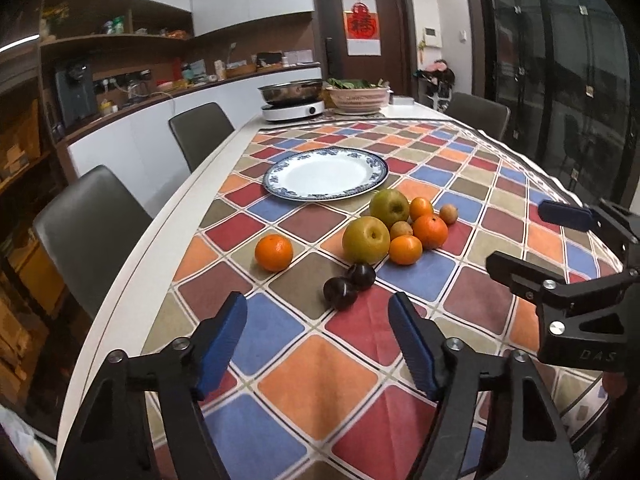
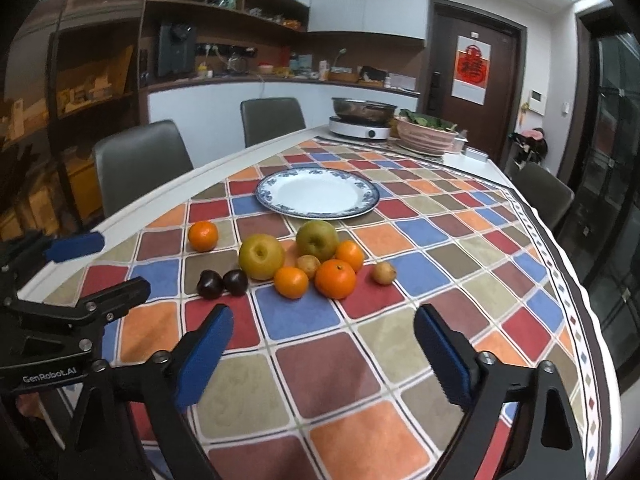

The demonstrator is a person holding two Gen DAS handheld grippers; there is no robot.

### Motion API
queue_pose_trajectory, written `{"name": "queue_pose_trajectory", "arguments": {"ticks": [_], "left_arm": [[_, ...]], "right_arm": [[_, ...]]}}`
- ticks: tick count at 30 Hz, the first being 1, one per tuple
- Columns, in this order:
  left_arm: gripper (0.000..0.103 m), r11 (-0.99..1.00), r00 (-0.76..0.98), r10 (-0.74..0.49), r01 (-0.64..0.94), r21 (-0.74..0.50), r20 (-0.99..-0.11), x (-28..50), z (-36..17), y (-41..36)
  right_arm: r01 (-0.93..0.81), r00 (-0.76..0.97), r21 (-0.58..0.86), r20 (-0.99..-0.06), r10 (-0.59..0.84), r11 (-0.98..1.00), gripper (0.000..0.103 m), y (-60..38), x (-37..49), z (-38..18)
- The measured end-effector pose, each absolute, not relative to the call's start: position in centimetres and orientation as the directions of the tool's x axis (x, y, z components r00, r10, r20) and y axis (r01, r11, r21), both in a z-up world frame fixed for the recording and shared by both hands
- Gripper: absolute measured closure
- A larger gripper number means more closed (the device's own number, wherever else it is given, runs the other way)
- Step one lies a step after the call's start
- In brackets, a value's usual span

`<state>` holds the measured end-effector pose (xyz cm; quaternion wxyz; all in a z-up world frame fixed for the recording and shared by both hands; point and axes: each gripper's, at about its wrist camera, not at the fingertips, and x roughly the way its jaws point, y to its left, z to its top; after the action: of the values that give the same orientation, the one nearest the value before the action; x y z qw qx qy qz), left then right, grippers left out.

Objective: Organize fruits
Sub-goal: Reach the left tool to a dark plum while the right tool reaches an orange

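Note:
A white plate with a blue rim [image 1: 326, 176] [image 2: 318, 196] lies bare on the chequered tablecloth. In front of it are two yellow-green apples [image 1: 366, 240] [image 1: 390, 208], three clustered oranges [image 1: 430, 231], a lone orange [image 1: 274, 253] [image 2: 203, 236], two small tan fruits [image 1: 448, 214] and two dark plums [image 1: 340, 293] [image 2: 210, 285]. My left gripper [image 1: 317, 299] is open just short of the plums, with nothing between its fingers. My right gripper [image 2: 324, 314] is open and holds nothing, a little short of the oranges. Each gripper shows in the other's view, the right gripper [image 1: 516, 234] and the left gripper [image 2: 122, 262].
At the far end of the table stand an induction cooker with a steel pot [image 1: 292, 106] and a basket of greens [image 1: 358, 98]. Grey chairs [image 1: 92, 224] line the left table edge, and another chair [image 2: 542, 196] stands at the right. A counter and shelves run behind.

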<state>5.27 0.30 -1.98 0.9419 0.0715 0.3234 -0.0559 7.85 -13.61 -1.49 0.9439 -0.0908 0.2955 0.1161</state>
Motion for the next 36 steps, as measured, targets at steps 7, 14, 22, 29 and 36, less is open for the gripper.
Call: {"name": "queue_pose_trajectory", "arguments": {"ticks": [7,14,22,29,36], "left_arm": [[0.041,0.971,0.744,-0.091,0.214,0.108,-0.662,7.8,-3.3,0.2],[0.049,0.965,0.689,-0.124,0.25,0.074,-0.714,9.8,-5.1,0.6],[0.057,0.954,0.647,-0.165,0.295,0.045,-0.744,11.5,-6.2,0.7],[0.059,0.945,0.624,-0.206,0.326,0.011,-0.754,12.5,-6.5,0.5],[0.063,0.944,0.606,-0.221,0.329,-0.012,-0.764,12.9,-7.1,0.1]], "right_arm": [[-0.349,0.765,-0.152,-0.616,0.187,0.925,0.023,-12.1,10.3,-2.6],[-0.413,0.719,-0.203,-0.671,0.181,0.888,0.036,-10.7,12.8,-4.6],[-0.455,0.676,-0.206,-0.714,0.185,0.867,0.045,-9.6,14.5,-6.0],[-0.475,0.666,-0.224,-0.723,0.181,0.851,0.051,-8.7,15.3,-6.4],[-0.487,0.653,-0.232,-0.737,0.174,0.842,0.059,-8.2,16.2,-7.0]]}}
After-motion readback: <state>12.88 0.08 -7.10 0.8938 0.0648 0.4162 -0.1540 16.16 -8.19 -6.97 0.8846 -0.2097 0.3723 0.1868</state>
